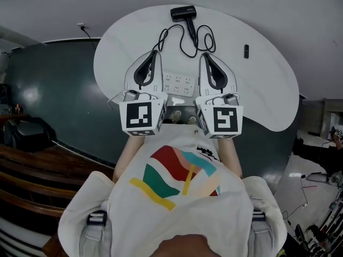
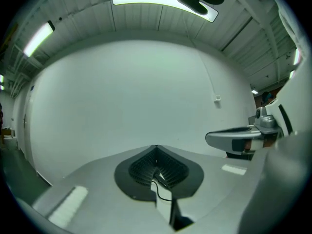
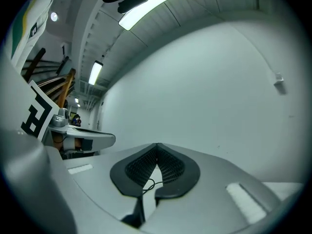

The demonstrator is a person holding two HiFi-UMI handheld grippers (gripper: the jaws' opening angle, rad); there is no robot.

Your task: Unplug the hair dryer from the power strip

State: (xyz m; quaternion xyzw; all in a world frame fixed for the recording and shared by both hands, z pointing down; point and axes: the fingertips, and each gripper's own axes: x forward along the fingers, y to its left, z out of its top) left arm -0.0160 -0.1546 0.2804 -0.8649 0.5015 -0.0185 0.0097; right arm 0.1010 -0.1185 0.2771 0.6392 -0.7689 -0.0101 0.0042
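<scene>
A black hair dryer [image 1: 182, 13] lies at the far edge of the white table [image 1: 268, 90], its black cord [image 1: 188, 40] coiled in front of it. One end of the cord runs to beside my left gripper's tip. The white power strip [image 1: 178, 83] lies between my two grippers, and no plug shows in the sockets I can see. My left gripper [image 1: 155, 53] [image 2: 156, 147] and right gripper [image 1: 204, 55] [image 3: 157, 145] are held side by side above the table, pointing away from me. Both have their jaws shut with nothing between the pads.
A small black object [image 1: 246, 51] lies on the table's right part. The table's near edge curves just in front of the person's body. Dark floor surrounds the table, with clutter at the far right. Both gripper views face a plain white wall.
</scene>
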